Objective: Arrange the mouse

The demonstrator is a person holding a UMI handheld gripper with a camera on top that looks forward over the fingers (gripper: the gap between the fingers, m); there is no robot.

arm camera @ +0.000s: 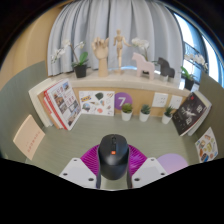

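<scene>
— Well, seen from the gripper view: what between the fingers?

— Black mouse (pixel 112 157), orange mark on its scroll wheel, lying on the pale desk (pixel 95 128) right between the two fingers of the gripper (pixel 112 172).

— Clamped or apart?

— Jaws apart, it seems. White finger (pixel 83 171) flanking the mouse on one side, its twin on the other. Purple pads showing beside the mouse body; hard to tell whether either pad touches it. Resting on the desk by its own weight, as far as visible.

— And beyond the fingers?

— Just ahead, a purple card (pixel 122 100) marked with a white 7. Beside it, two small potted plants (pixel 144 111). Off to one side, an open picture book (pixel 62 103) propped upright; to the other side, a dark framed picture (pixel 189 112) leaning.

— Farther back?

— Shelf under a curtained window (pixel 120 25), carrying a wooden artist's mannequin (pixel 118 50), a white orchid (pixel 78 58) in a pot, and a white animal figurine (pixel 149 65). More leafy plants toward the far end, too small to name.
</scene>
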